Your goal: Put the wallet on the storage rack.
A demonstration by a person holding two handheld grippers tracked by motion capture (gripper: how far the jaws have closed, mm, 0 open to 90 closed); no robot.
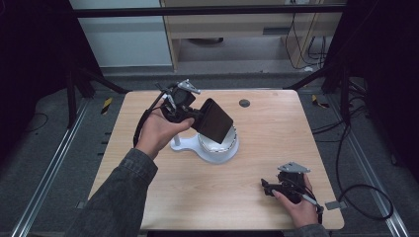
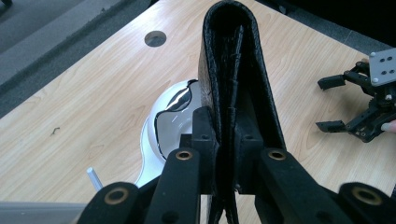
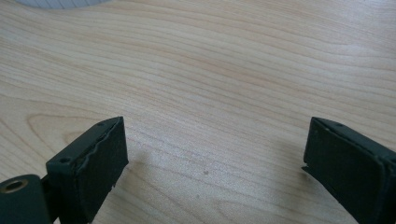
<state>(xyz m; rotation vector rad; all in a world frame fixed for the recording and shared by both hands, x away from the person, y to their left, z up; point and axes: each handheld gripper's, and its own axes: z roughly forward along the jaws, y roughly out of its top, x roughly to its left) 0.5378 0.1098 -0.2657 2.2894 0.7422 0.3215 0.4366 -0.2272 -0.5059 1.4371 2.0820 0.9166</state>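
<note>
Dark floor and a pale cabinet lie behind the wooden worktop [image 1: 267,148] in the high view. Near its middle sits a white stand [image 1: 213,146] with a round dish end and a thin arm that runs toward the person's left. The left gripper [image 1: 190,117], raised in the left hand [image 1: 160,131], clamps a black wallet [image 1: 214,120] by one end; the wallet slants down and to the right, its free end just over the dish, and whether it touches I cannot tell. The right gripper [image 1: 269,187] rests low on the worktop near the front right corner, well apart from the stand, so the left hand is much the nearer one.

From the left gripper view, the jaws stand nearly closed and pinch the folded wallet [image 2: 233,70], whose long axis runs straight away from them, fold at the far end. Below and left of it lies the stand [image 2: 161,130], its dish glossy. I judge the next move turns on lowering the wallet's far end into that dish. The right gripper [image 2: 334,105] shows farther off, open.

Along the right gripper view, the jaws gape wide over bare worktop [image 3: 210,70] with nothing between them.
</note>
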